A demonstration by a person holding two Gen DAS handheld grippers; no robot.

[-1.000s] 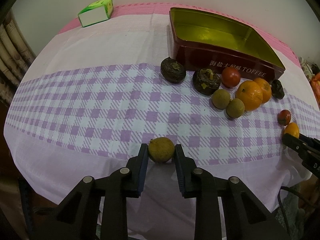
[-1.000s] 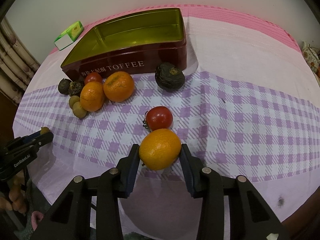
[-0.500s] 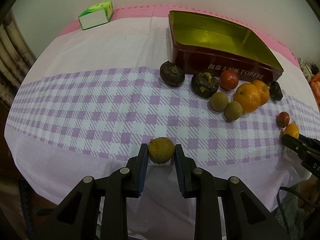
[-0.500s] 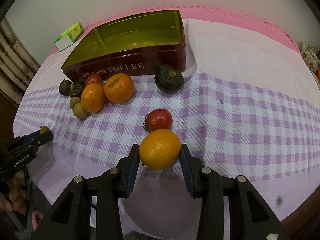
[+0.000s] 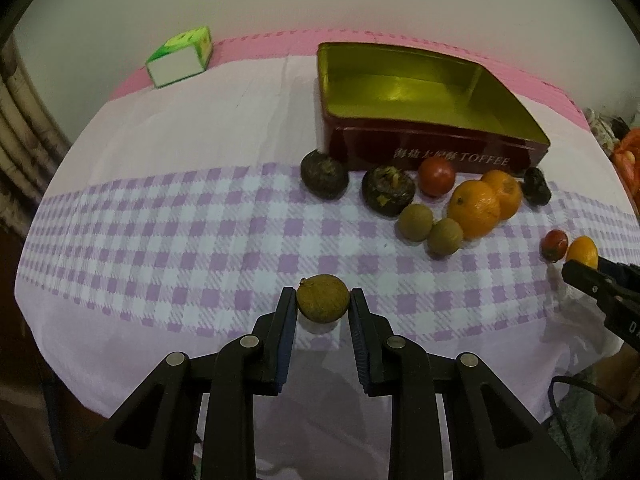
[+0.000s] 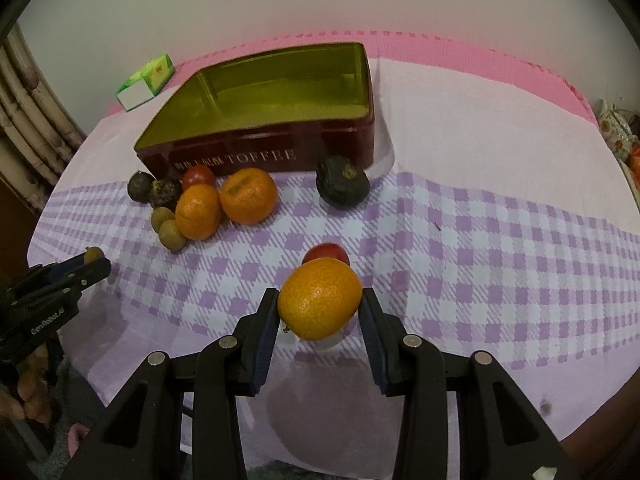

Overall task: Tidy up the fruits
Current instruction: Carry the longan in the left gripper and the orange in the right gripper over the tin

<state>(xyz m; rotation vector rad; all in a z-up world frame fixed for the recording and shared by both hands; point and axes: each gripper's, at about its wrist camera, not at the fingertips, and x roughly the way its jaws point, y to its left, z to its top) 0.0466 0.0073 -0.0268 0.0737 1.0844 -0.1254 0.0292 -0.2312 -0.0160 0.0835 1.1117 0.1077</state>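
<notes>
Each fisheye camera sits just behind its own black two-finger gripper, looking steeply down over the near edge of the purple-checked tablecloth [image 5: 168,240] toward the far edge. The left view faces the table's left half, the right view its right half. Both share the dark red toffee tin [image 5: 432,152] [image 6: 260,156] near the far edge.

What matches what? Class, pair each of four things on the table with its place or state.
Things:
1. longan
2. mandarin
3. toffee tin
4. green carton

Places or states:
A. far corner of the table
B. empty
C. held in the right claw
D. held in the left claw

Pairs: 1-D, 2-C, 3-B, 4-A
</notes>
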